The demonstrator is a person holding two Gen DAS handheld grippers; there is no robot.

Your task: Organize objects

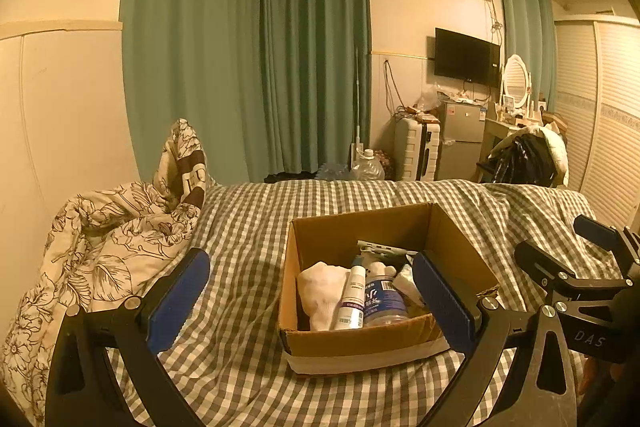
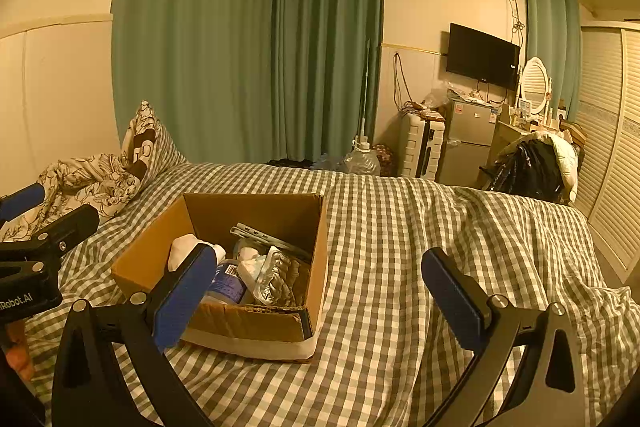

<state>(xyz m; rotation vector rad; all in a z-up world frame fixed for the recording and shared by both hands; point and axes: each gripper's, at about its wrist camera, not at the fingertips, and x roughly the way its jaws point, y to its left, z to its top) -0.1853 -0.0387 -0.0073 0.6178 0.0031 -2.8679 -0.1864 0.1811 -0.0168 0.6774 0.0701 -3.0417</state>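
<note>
An open cardboard box (image 1: 360, 341) (image 2: 148, 247) sits on the checked bedspread. Inside lie a white cloth (image 1: 322, 293), a white tube (image 1: 352, 301), a blue-labelled water bottle (image 1: 384, 299) (image 2: 228, 285), a silvery foil pack (image 2: 276, 279) and a flat grey strip (image 2: 264, 239). My left gripper (image 1: 310, 299) is open, its blue pads astride the box's near side, holding nothing. My right gripper (image 2: 320, 297) is open too, just right of the box, above bare bedspread. The right gripper also shows at the left wrist view's right edge (image 1: 560, 251).
A crumpled floral duvet (image 1: 100, 239) (image 2: 88, 179) is heaped at the bed's left. Beyond the bed's far edge stand a large water jug (image 1: 366, 167), a suitcase (image 1: 416, 151), a small fridge (image 1: 462, 139) and a clothes-covered chair (image 1: 528, 155). Green curtains hang behind.
</note>
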